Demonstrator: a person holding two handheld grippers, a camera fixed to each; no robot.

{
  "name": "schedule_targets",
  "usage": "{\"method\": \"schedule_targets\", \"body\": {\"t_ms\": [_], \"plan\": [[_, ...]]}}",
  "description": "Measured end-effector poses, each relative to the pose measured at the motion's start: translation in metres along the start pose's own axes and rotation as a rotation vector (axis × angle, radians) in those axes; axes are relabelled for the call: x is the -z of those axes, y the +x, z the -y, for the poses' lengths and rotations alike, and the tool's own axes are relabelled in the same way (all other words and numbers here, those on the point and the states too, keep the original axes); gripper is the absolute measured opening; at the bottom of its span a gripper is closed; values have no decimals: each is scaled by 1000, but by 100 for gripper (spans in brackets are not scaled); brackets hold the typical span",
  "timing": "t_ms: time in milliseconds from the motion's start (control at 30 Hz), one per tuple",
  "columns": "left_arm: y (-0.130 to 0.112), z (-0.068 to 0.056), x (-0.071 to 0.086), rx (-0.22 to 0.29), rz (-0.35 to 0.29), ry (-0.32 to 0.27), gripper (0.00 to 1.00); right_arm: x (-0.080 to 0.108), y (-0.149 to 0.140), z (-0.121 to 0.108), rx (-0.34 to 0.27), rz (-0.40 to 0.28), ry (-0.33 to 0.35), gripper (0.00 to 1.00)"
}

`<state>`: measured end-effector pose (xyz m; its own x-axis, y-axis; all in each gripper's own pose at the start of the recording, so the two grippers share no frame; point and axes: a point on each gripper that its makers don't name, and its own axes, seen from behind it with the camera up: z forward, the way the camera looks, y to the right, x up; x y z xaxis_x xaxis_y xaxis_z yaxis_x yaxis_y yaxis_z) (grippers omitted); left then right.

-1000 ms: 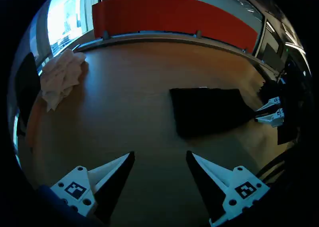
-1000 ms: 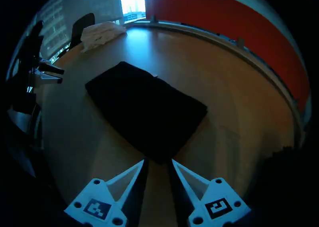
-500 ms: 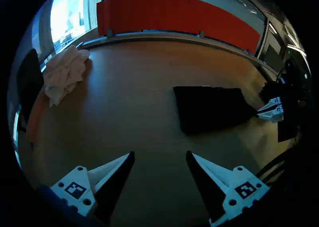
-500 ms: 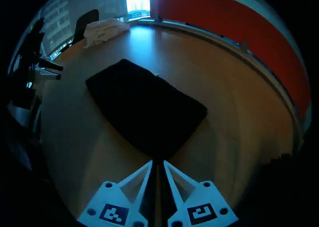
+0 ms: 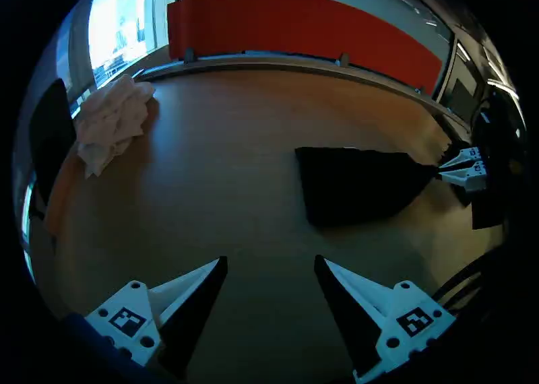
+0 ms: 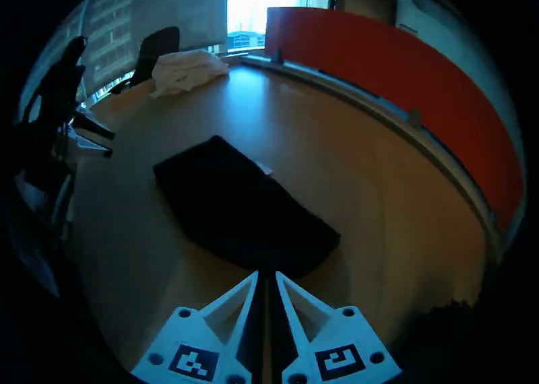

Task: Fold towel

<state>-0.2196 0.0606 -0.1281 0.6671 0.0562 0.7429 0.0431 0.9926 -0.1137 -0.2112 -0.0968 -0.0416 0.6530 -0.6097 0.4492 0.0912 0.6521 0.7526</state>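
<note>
A black towel (image 5: 357, 185) lies on the wooden table (image 5: 222, 168), folded to a rough rectangle. In the right gripper view the towel (image 6: 236, 205) stretches away from my right gripper (image 6: 266, 275), which is shut on its near corner and holds that corner a little off the table. The left gripper view shows that same right gripper (image 5: 443, 171) at the towel's far right corner. My left gripper (image 5: 269, 259) hangs open above bare wood, well short of the towel, with nothing between its fingers. From the right gripper view, the left gripper (image 6: 94, 135) sits far off at the left.
A crumpled pale cloth (image 5: 111, 121) lies at the table's far left edge, also seen as a pale cloth (image 6: 185, 71) near the window. A red partition (image 5: 303, 27) runs along the back edge. A dark chair (image 6: 158, 47) stands behind the cloth.
My right gripper went from slightly apart to shut on the towel's near corner, then lifted it, so that end of the towel has pulled up and narrowed. The left gripper stayed open and almost still.
</note>
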Motion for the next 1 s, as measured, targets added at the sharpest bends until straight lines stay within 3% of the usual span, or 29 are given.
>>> {"method": "schedule_targets", "body": {"t_ms": [300, 500, 1000], "plan": [[-2, 0, 4, 7, -2, 4, 96, 4, 64, 4, 118, -79, 9, 3], [-6, 1, 7, 19, -3, 7, 95, 7, 101, 10, 160, -138, 17, 3], [-16, 6, 12, 47, -5, 9, 96, -5, 114, 23, 228, -122, 57, 3]]}}
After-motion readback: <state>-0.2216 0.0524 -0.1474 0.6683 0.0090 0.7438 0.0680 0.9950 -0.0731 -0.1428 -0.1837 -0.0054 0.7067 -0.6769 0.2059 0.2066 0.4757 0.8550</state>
